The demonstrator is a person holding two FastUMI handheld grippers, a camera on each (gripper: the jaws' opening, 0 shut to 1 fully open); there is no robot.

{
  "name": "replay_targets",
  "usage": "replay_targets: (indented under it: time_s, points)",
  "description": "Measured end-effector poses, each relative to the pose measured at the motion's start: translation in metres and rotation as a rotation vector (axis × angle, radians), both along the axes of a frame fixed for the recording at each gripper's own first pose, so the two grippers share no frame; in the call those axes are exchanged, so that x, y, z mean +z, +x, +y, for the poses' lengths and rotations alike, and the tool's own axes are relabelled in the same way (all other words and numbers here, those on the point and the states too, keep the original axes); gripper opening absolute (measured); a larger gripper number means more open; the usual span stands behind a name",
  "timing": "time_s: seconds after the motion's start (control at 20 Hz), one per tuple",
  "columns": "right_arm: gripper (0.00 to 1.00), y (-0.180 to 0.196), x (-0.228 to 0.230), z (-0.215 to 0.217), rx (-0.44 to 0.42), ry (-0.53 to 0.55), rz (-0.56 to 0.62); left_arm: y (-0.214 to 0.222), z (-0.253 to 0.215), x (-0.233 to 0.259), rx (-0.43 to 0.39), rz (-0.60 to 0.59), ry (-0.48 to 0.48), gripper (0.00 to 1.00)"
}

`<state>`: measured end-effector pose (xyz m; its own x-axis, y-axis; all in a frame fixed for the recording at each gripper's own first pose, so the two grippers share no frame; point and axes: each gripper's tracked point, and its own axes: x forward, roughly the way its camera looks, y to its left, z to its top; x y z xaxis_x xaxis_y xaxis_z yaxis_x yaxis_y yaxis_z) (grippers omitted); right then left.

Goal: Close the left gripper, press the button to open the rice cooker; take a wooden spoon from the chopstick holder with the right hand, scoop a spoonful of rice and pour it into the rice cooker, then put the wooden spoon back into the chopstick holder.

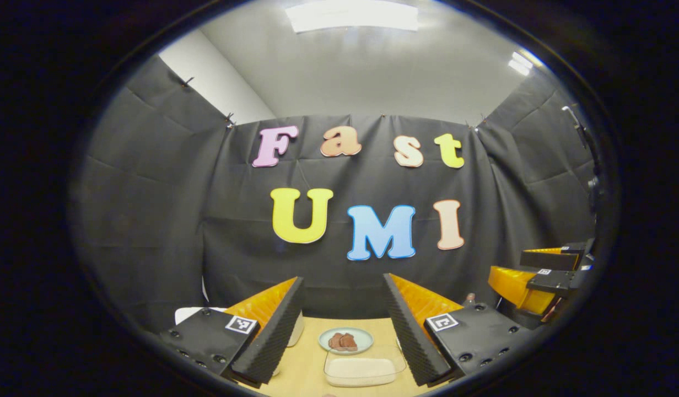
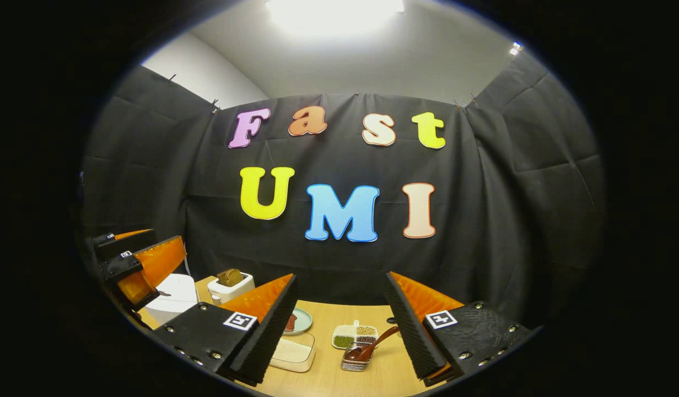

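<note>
Both grippers hang above the wooden table. In the left gripper view my left gripper (image 1: 343, 284) is open with nothing between its fingers; below it lie a clear container of rice (image 1: 364, 370) and, beyond it, a plate of brown food (image 1: 346, 340). My right gripper (image 2: 340, 280) is open and holds nothing. Below it stands a small holder (image 2: 355, 361) with a wooden spoon (image 2: 373, 343) leaning out of it. The white rice cooker (image 2: 174, 298) sits at the left with its lid down, under the left gripper (image 2: 144, 251). The rice container (image 2: 293, 350) lies left of the holder.
A white toaster (image 2: 231, 285) with bread in it stands behind the rice cooker. A divided dish of beans (image 2: 355, 334) sits behind the holder, and a plate (image 2: 300, 321) lies beside it. The right gripper (image 1: 532, 274) shows at the right edge of the left gripper view.
</note>
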<state>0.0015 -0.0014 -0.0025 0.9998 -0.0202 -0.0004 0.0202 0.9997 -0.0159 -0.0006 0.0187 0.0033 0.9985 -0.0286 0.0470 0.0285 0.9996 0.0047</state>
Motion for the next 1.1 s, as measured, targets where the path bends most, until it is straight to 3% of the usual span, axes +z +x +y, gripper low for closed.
replay_targets:
  time_s: [0.2,0.25,0.45,0.55,0.65,0.8,0.95,1.0,1.1]
  points:
    - [0.96,0.001,-0.007,-0.002,-0.005,0.003,0.014,0.007,0.02,-0.02,0.014,0.049,-0.022,0.94]
    - [0.96,0.001,-0.009,-0.002,-0.005,0.0,0.017,0.01,0.027,-0.028,0.022,0.066,-0.029,0.99]
    - [0.96,0.0,-0.012,-0.001,-0.006,-0.01,0.022,0.021,0.064,-0.058,0.077,0.152,-0.045,0.98]
    - [0.96,-0.001,-0.016,0.001,-0.003,-0.013,0.027,0.028,0.095,-0.074,0.119,0.2,-0.056,0.88]
    - [0.96,-0.001,-0.024,0.002,0.002,-0.017,0.041,0.036,0.124,-0.097,0.153,0.272,-0.074,0.72]
    - [0.96,0.001,-0.035,0.003,0.005,-0.013,0.071,0.046,0.164,-0.145,0.161,0.441,-0.157,0.35]
    - [0.96,0.003,-0.036,0.004,0.001,0.001,0.069,0.053,0.224,-0.194,0.26,0.575,-0.232,0.27]
    - [0.96,0.005,-0.038,0.003,0.0,0.0,0.074,0.054,0.243,-0.21,0.298,0.607,-0.265,0.13]
    - [0.96,0.009,-0.042,0.003,-0.001,0.004,0.086,0.053,0.262,-0.225,0.327,0.65,-0.327,0.1]
